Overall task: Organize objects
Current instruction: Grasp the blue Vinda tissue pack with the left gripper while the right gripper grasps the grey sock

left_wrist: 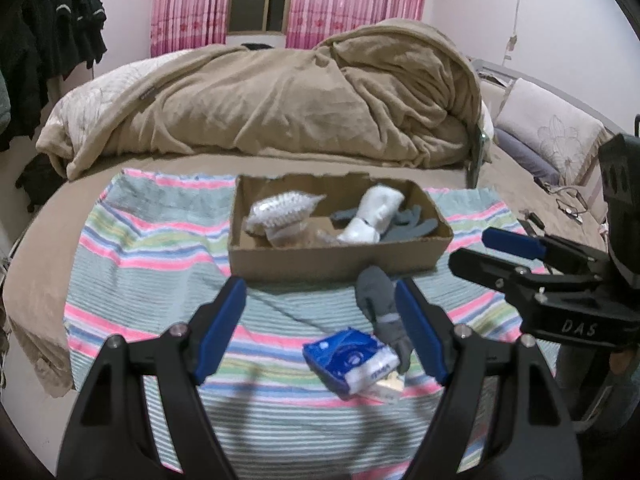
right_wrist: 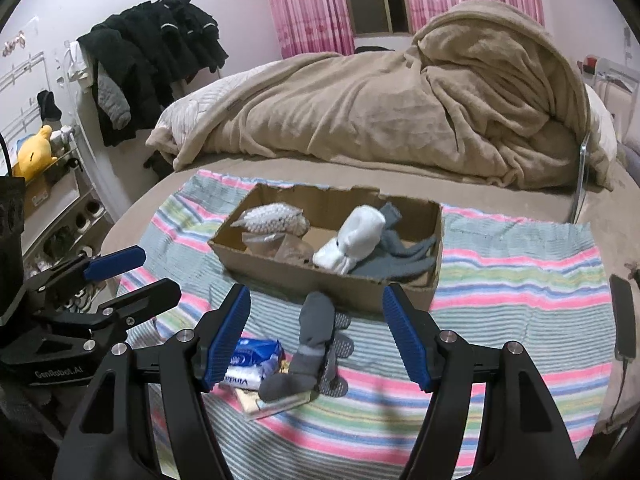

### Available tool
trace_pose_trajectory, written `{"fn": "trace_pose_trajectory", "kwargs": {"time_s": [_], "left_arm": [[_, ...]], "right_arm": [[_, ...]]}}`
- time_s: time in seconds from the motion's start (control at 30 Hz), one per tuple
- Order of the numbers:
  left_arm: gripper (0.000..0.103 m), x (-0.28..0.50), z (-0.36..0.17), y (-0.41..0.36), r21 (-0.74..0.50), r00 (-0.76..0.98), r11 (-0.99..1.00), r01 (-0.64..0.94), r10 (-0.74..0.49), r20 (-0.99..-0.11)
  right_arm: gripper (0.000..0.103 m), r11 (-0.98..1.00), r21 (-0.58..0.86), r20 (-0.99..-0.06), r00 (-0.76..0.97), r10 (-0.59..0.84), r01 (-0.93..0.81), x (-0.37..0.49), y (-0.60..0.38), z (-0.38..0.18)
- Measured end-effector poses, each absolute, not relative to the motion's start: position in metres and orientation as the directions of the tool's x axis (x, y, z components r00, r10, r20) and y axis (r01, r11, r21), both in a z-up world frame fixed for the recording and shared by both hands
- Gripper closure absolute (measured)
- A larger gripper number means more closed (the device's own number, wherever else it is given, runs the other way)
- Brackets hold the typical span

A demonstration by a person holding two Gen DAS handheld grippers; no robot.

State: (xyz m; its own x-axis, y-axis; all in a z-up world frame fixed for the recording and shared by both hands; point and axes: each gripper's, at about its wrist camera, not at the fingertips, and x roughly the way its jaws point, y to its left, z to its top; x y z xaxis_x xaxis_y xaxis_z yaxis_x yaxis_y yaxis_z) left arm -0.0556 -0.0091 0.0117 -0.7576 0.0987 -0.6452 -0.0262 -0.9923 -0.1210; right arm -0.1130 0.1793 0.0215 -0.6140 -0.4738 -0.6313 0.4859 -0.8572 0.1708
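An open cardboard box (left_wrist: 336, 258) (right_wrist: 320, 280) sits on a striped towel (left_wrist: 152, 264) (right_wrist: 520, 280) on the bed. It holds a white brush in clear wrap (left_wrist: 280, 210) (right_wrist: 276, 218), white socks (left_wrist: 374, 212) (right_wrist: 352, 240) and grey socks (left_wrist: 416, 222) (right_wrist: 396, 256). In front of the box lie a grey sock (left_wrist: 380, 308) (right_wrist: 308, 344), a blue tissue pack (left_wrist: 352, 362) (right_wrist: 254, 362) and a flat packet (right_wrist: 276, 400) under them. My left gripper (left_wrist: 320, 328) is open and empty above the towel. My right gripper (right_wrist: 316, 336) is open and empty over the grey sock.
A heaped beige blanket (left_wrist: 280, 100) (right_wrist: 400, 96) fills the bed behind the box. Dark clothes (right_wrist: 152, 64) hang at the left, above a shelf with a yellow toy (right_wrist: 34, 154). A phone with a cable (right_wrist: 624, 320) lies at the towel's right edge. Pillows (left_wrist: 548, 132) lie far right.
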Motion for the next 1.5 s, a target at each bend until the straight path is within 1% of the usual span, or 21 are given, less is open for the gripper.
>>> {"fn": "trace_pose_trajectory", "kwargs": {"time_s": [0.2,0.37,0.73,0.9,1.07,1.1,1.17,1.2,1.23,1.27,1.3,1.5], "left_arm": [[0.025,-0.062,-0.012,-0.013,-0.16,-0.713,-0.987,-0.014,0.122,-0.69],[0.025,-0.068,-0.031,-0.012,-0.166,-0.68,-0.986,-0.002,0.123,-0.722],[0.024,-0.079,-0.064,-0.002,-0.138,-0.62,-0.99,-0.009,0.114,-0.776],[0.024,-0.081,-0.072,-0.002,-0.135,-0.608,-0.991,-0.005,0.11,-0.786],[0.018,-0.084,-0.074,0.001,-0.124,-0.6,-0.992,0.0,0.099,-0.794],[0.018,-0.085,-0.075,0.002,-0.124,-0.598,-0.992,-0.003,0.101,-0.795],[0.017,-0.086,-0.076,0.003,-0.124,-0.594,-0.992,-0.004,0.102,-0.798],[0.017,-0.087,-0.077,0.004,-0.122,-0.593,-0.993,-0.006,0.101,-0.799],[0.017,-0.088,-0.077,0.005,-0.119,-0.591,-0.993,-0.006,0.1,-0.8],[0.017,-0.089,-0.077,0.006,-0.117,-0.589,-0.993,-0.007,0.098,-0.802],[0.017,-0.089,-0.077,0.007,-0.115,-0.587,-0.993,-0.009,0.098,-0.803],[0.016,-0.087,-0.07,0.023,-0.087,-0.591,-0.996,-0.034,0.091,-0.802]], "right_arm": [[0.031,-0.859,0.181,-0.662,-0.586,-0.467,0.48,-0.116,0.177,0.002],[0.031,-0.859,0.179,-0.69,-0.562,-0.457,0.479,-0.12,0.172,-0.014],[0.031,-0.865,0.185,-0.736,-0.517,-0.436,0.467,-0.134,0.168,-0.045],[0.031,-0.864,0.183,-0.76,-0.49,-0.427,0.469,-0.14,0.162,-0.06],[0.032,-0.861,0.177,-0.793,-0.449,-0.411,0.476,-0.148,0.153,-0.076],[0.033,-0.861,0.181,-0.796,-0.444,-0.412,0.475,-0.15,0.153,-0.08],[0.043,-0.859,0.186,-0.798,-0.437,-0.415,0.476,-0.151,0.153,-0.082],[0.045,-0.856,0.193,-0.797,-0.433,-0.422,0.48,-0.152,0.153,-0.083],[0.052,-0.853,0.194,-0.796,-0.43,-0.426,0.484,-0.152,0.153,-0.083],[0.07,-0.848,0.197,-0.795,-0.425,-0.432,0.492,-0.151,0.152,-0.084],[0.075,-0.84,0.202,-0.794,-0.418,-0.442,0.504,-0.15,0.152,-0.083],[0.075,-0.844,0.218,-0.769,-0.446,-0.457,0.489,-0.145,0.169,-0.072]]}}
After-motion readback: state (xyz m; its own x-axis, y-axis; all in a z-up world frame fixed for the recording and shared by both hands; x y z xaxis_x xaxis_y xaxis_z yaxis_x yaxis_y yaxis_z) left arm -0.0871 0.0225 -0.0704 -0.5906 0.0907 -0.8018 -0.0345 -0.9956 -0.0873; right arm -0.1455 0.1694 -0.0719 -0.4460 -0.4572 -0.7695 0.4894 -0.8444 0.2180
